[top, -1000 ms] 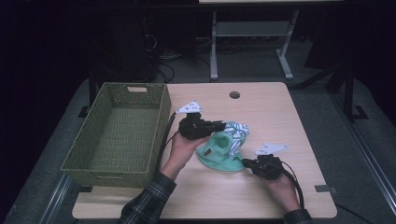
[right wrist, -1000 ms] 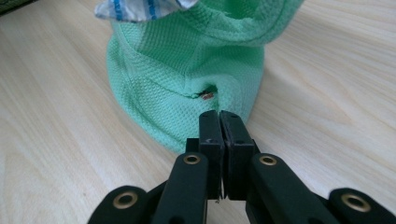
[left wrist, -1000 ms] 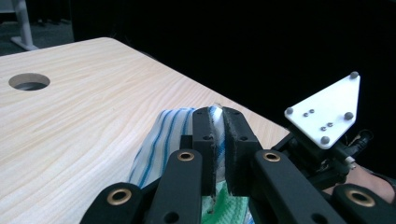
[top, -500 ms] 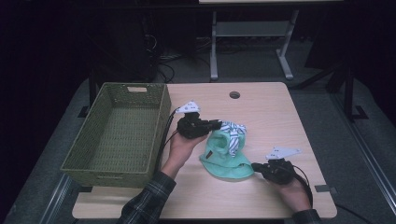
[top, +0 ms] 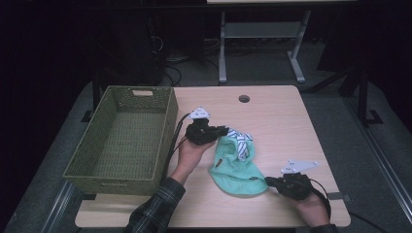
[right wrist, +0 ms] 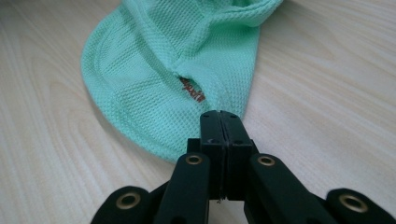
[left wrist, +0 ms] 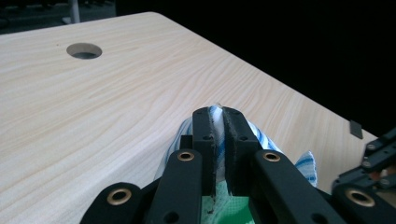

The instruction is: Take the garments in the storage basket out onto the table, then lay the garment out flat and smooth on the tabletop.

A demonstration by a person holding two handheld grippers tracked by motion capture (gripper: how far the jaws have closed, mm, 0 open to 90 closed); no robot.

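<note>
The fingers of both grippers are clamped on the mint-green garment lying mid-table: the left gripper on its striped far end, the right gripper on its near hem. Its long axis is stretched between the 2, with the basket nearer the left.

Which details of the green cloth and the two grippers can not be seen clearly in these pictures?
- Small label on the cloth, right gripper view: letters too small and blurred to read.
- Cloth edge in the right gripper: hidden between the shut jaws.
- Striped part, left gripper view: mostly hidden behind the left gripper, cut off by the bottom edge.
- High view: both grippers' jaws too small and dark to judge.
- Basket, high view: near wall hides part of its floor.
</note>
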